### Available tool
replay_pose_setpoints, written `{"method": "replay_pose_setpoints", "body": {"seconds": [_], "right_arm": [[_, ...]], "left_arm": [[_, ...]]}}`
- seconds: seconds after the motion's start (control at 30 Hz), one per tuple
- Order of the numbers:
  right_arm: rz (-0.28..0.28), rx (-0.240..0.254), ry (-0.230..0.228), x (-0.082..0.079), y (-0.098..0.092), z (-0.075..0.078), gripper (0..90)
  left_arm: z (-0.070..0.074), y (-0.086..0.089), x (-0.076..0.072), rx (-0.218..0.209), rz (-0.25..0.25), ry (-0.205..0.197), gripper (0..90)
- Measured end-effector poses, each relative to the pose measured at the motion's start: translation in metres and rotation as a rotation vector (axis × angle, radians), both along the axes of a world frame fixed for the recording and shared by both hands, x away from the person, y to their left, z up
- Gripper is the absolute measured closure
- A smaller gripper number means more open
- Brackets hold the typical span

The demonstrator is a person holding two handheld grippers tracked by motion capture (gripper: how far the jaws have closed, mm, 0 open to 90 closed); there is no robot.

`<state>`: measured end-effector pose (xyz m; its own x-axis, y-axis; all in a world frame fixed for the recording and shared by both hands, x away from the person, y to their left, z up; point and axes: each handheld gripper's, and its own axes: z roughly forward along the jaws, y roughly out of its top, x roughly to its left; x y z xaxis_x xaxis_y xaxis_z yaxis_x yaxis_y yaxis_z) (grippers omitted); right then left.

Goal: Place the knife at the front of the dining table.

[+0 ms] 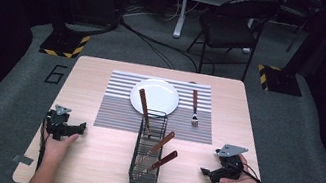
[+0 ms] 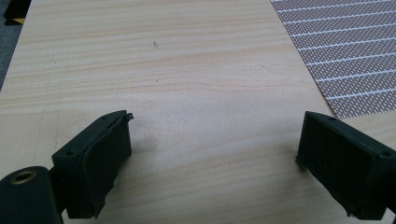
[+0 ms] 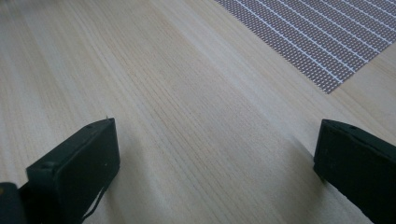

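A: Cutlery basket (image 1: 146,157), black wire, stands on the counter (image 1: 88,159) at its 6 o'clock edge, between the two tools. Three wooden-handled pieces lean in it, handles up, tipped toward 1 o'clock. Which kinds of utensil they are, I cannot tell.

B: Setting beyond it?

A: Striped placemat (image 1: 112,108) at 12 o'clock of the basket, white plate (image 1: 163,93) on it. One fork (image 1: 195,108) lies on the mat at the plate's 3 o'clock, tines toward the person. My judgement: a place setting, one piece laid, the rest still in the basket.

B: Left tool (image 1: 68,129)?

A: Resting on the counter at the basket's 9 o'clock, well apart. Jaws spread wide, bare wood between them in the left gripper view (image 2: 212,154).

B: Right tool (image 1: 210,173)?

A: At the basket's 3 o'clock, held low by the hand. Jaws also wide, nothing between them (image 3: 217,163). Both look parked clear of the basket, likely a rest pose.
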<state>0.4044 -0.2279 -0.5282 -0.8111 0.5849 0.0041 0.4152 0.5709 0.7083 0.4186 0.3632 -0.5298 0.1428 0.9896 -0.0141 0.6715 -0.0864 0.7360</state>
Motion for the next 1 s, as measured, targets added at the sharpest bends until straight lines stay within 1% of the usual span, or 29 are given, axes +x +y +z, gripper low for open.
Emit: {"method": "replay_pose_setpoints", "body": {"seconds": [0.07, 0.17, 0.23, 0.27, 0.33, 0.5, 0.63, 0.67, 0.7, 0.73, 0.77, 0.8, 0.83, 0.87, 0.93, 0.97, 1.0], "right_arm": [[0.001, 0.0, 0.001, 0.0, 0.0, 0.0, 0.0], [0.003, -0.002, -0.002, 0.0, 0.0, 0.0, 0.0], [0.002, -0.002, -0.001, 0.0, 0.0, 0.0, 0.0], [0.003, -0.002, -0.002, 0.0, 0.0, 0.0, 0.0], [0.003, -0.002, -0.002, 0.0, 0.0, 0.0, 0.0], [0.003, -0.002, -0.002, 0.0, 0.0, 0.0, 0.0], [0.002, -0.001, 0.0, 0.0, 0.0, 0.0, 0.0], [0.002, -0.001, 0.002, 0.0, 0.0, 0.0, 0.0], [0.002, -0.001, 0.001, 0.0, 0.0, 0.0, 0.0], [0.002, -0.001, 0.001, 0.0, 0.0, 0.0, 0.0], [0.002, -0.001, 0.001, 0.0, 0.0, 0.0, 0.0], [0.003, -0.001, 0.0, 0.0, 0.0, 0.0, 0.0], [0.003, -0.001, 0.001, 0.0, 0.0, 0.0, 0.0], [0.003, -0.001, 0.001, 0.0, 0.0, 0.0, 0.0], [0.002, 0.0, 0.001, 0.0, 0.0, 0.0, 0.0], [0.002, 0.0, 0.001, 0.0, 0.0, 0.0, 0.0], [0.003, -0.001, 0.0, 0.0, 0.0, 0.0, 0.0]], "left_arm": [[0.0, -0.001, 0.001, 0.003, 0.005, 0.007, 9.1], [0.0, -0.002, 0.002, 0.0, 0.009, 0.003, 9.2], [0.0, -0.001, 0.002, 0.0, 0.007, 0.0, 9.2], [0.001, -0.001, 0.001, 0.001, 0.003, 0.008, 9.4], [0.0, -0.002, 0.0, -0.003, -0.004, 0.001, 9.7], [0.001, -0.002, -0.002, -0.003, -0.017, -0.011, 14.2], [0.001, -0.003, -0.002, 0.0, -0.026, -0.008, 16.5], [0.002, -0.003, -0.002, 0.0, -0.028, 0.001, 17.2], [0.003, -0.003, -0.002, 0.0, -0.031, 0.002, 22.9], [0.004, -0.003, -0.003, -0.01, -0.03, 0.004, 28.0], [0.006, -0.003, -0.003, -0.009, -0.028, 0.007, 28.0], [0.011, -0.004, -0.005, -0.007, -0.015, 0.021, 37.2], [0.011, -0.004, -0.005, -0.007, -0.015, 0.021, 37.7], [0.013, -0.004, -0.006, -0.013, -0.019, 0.006, 37.7], [0.021, -0.007, -0.01, -0.021, -0.01, 0.006, 43.8], [0.021, -0.007, -0.01, -0.021, -0.01, 0.006, 44.9], [0.023, -0.007, -0.011, -0.035, -0.009, -0.006, 45.6]]}}
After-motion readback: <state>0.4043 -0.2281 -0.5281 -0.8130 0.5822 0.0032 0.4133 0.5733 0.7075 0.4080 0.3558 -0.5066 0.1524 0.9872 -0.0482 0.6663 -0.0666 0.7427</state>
